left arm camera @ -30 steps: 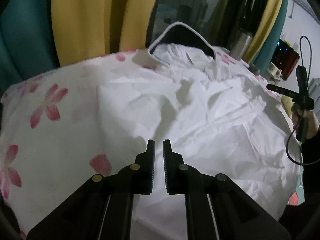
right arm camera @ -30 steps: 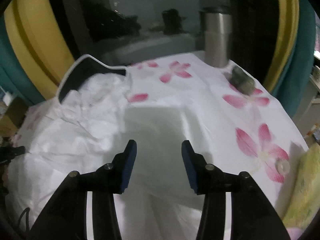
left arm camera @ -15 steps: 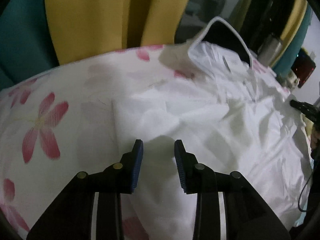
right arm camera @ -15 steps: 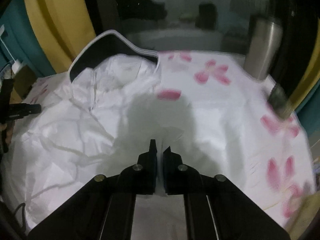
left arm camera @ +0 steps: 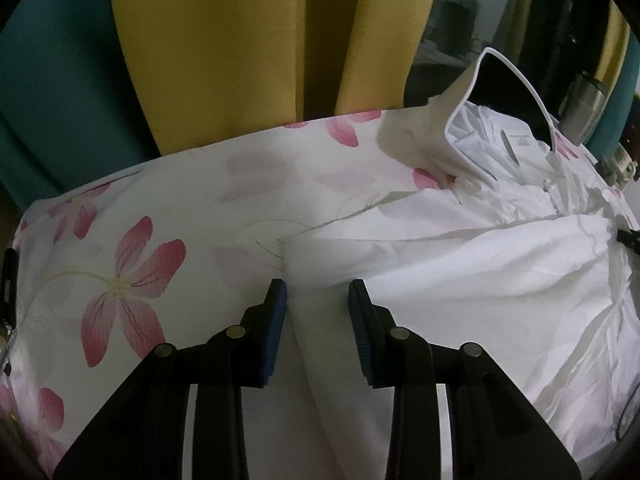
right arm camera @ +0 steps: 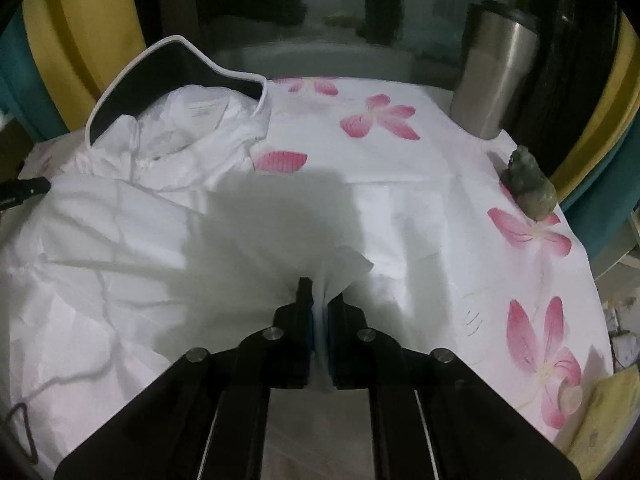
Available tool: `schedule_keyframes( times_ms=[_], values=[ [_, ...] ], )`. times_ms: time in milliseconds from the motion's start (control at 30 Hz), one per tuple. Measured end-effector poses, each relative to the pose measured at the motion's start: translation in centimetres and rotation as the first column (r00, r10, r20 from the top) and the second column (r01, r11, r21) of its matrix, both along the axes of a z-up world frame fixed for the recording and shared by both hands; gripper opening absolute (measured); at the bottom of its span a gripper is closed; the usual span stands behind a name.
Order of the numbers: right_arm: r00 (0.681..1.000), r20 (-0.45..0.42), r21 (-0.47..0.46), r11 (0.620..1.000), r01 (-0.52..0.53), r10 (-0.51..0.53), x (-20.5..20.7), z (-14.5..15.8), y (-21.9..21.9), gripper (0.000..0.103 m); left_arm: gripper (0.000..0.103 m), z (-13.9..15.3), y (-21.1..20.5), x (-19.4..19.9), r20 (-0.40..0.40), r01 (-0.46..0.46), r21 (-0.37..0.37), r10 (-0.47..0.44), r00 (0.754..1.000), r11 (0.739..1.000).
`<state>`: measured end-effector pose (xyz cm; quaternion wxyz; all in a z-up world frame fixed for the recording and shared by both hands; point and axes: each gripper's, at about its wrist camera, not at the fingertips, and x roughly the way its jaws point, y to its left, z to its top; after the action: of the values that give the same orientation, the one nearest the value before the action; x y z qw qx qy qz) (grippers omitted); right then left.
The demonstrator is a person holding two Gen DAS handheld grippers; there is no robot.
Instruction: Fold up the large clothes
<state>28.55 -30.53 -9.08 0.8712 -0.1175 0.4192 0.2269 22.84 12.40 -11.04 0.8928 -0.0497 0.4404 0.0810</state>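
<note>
A large white garment (left arm camera: 480, 272) lies spread on a table under a floral cloth (left arm camera: 160, 220), its dark-lined collar (left arm camera: 508, 80) standing up at the far end. My left gripper (left arm camera: 317, 286) is open, low over the garment's left edge, and the edge runs between the two fingers without being pressed. In the right wrist view the garment (right arm camera: 120, 240) fills the left half. My right gripper (right arm camera: 320, 290) pinches a raised fold of its right edge; the jaws are opening slightly, with fabric still caught between the pads.
A steel tumbler (right arm camera: 496, 76) and a small grey-green figurine (right arm camera: 528, 188) stand at the table's far right. Yellow and teal curtains (left arm camera: 240, 40) hang behind the table. A yellow cloth (right arm camera: 604, 412) lies off the right edge. Bare floral cloth (right arm camera: 400, 168) shows right of the garment.
My left gripper moved left to the garment's left edge and opened. My right gripper shut on a fold of the garment's right side, and that fold now stands up between its pads.
</note>
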Motion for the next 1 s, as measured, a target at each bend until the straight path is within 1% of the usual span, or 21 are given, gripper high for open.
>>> schedule_keyframes(
  times_ms=[33, 67, 100, 200, 267, 333, 433, 533, 633, 667, 700, 833, 933, 1000],
  values=[
    [1.0, -0.002, -0.001, 1.0, 0.014, -0.014, 0.0, 0.1, -0.3, 0.026, 0.034, 0.1, 0.0, 0.0, -0.004, -0.007, -0.001, 0.007, 1.0, 1.0],
    [1.0, -0.003, 0.004, 1.0, 0.026, -0.026, -0.1, 0.3, -0.7, 0.032, 0.034, 0.2, 0.0, 0.0, -0.007, -0.018, -0.001, 0.018, 1.0, 1.0],
    [0.999, 0.001, 0.011, 0.999, 0.038, -0.038, -0.3, 0.7, -1.1, 0.034, 0.034, 0.4, 0.1, -0.2, -0.006, -0.027, -0.007, 0.027, 1.0, 1.0],
    [0.999, 0.016, 0.017, 0.999, 0.05, -0.051, -1.3, 1.5, -1.8, 0.035, 0.034, 1.8, -0.4, -1.2, 0.037, -0.027, -0.035, 0.028, 0.999, 0.999],
    [0.999, 0.028, 0.013, 0.999, 0.039, -0.039, -2.2, 1.7, -2.1, 0.038, 0.034, 2.8, -1.3, -2.1, 0.067, -0.008, -0.039, 0.01, 0.998, 0.999],
    [0.999, 0.02, -0.006, 1.0, 0.03, -0.03, -2.6, 1.0, -2.1, 0.041, 0.034, 3.3, -2.7, -2.8, 0.073, 0.033, -0.062, -0.028, 0.997, 0.998],
    [0.999, -0.012, -0.018, 0.999, 0.038, -0.038, -2.9, -0.2, -2.3, 0.041, 0.034, 2.7, -4.6, -3.3, 0.047, 0.08, -0.09, -0.076, 0.996, 0.993],
    [0.999, -0.005, -0.023, 0.999, 0.038, -0.039, -3.9, -0.2, -2.7, 0.041, 0.034, 1.5, -6.1, -4.0, 0.015, 0.103, -0.094, -0.102, 0.995, 0.99],
    [0.999, -0.005, -0.035, 0.999, 0.039, -0.039, -4.7, -0.2, -3.0, 0.043, 0.034, 0.2, -6.8, -5.0, -0.016, 0.104, -0.091, -0.106, 0.994, 0.99],
    [0.999, -0.006, -0.035, 0.999, 0.039, -0.039, -4.9, -0.2, -3.1, 0.044, 0.034, 0.2, -7.0, -5.5, -0.001, 0.108, -0.072, -0.108, 0.994, 0.992],
    [0.999, -0.007, -0.034, 0.999, 0.039, -0.04, -5.1, -0.2, -3.2, 0.044, 0.034, 0.2, -7.2, -5.8, -0.009, 0.111, -0.06, -0.112, 0.994, 0.992],
    [0.999, -0.006, -0.017, 0.999, 0.047, -0.047, -5.8, 0.5, -3.7, 0.045, 0.034, 0.9, -6.7, -6.1, -0.009, 0.111, -0.078, -0.112, 0.994, 0.991],
    [0.999, 0.018, 0.003, 0.999, 0.035, -0.035, -5.9, 1.6, -3.5, 0.045, 0.034, 1.8, -6.8, -5.4, 0.011, 0.119, -0.054, -0.119, 0.993, 0.991],
    [0.999, 0.033, 0.015, 1.0, 0.023, -0.023, -5.5, 2.4, -3.1, 0.045, 0.034, 2.9, -7.0, -4.7, 0.037, 0.14, -0.041, -0.139, 0.99, 0.989]
  ],
)
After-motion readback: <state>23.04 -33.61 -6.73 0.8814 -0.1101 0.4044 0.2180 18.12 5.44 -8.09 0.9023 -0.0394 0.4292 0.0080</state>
